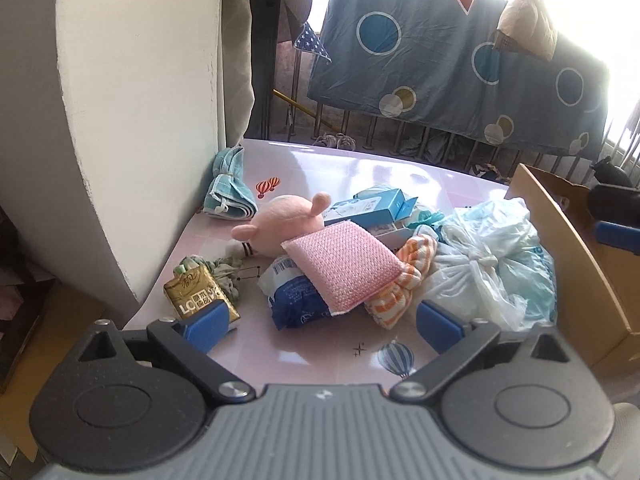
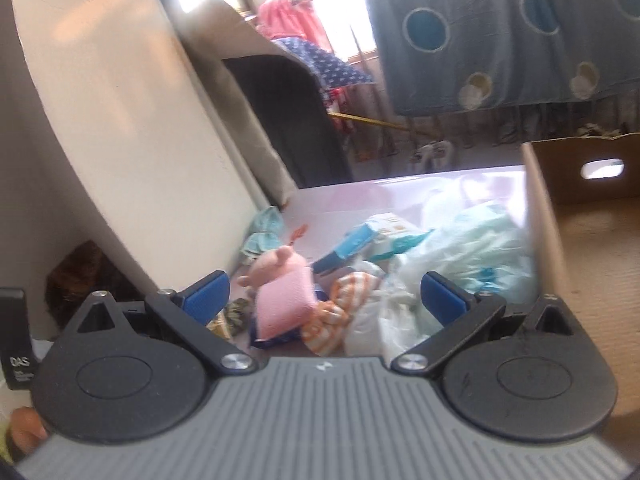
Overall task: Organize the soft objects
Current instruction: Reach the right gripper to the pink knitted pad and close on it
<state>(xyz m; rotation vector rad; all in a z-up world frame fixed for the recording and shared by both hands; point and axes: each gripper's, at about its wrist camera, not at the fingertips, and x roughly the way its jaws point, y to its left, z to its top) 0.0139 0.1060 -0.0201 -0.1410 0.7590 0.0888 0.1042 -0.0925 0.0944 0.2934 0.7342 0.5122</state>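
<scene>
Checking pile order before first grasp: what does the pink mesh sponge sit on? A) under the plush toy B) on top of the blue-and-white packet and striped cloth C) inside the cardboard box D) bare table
B: the pink mesh sponge lies tilted on top of the pile, across the blue-and-white packet and against the orange striped cloth, outside the cardboard box.

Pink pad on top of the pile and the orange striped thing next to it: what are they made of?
Pink pad: looks like a foam sponge in a coarse woven mesh cover, matte, with a grid texture. Orange striped item: soft knit or terry fabric, crumpled, probably a sock or cloth.
</scene>
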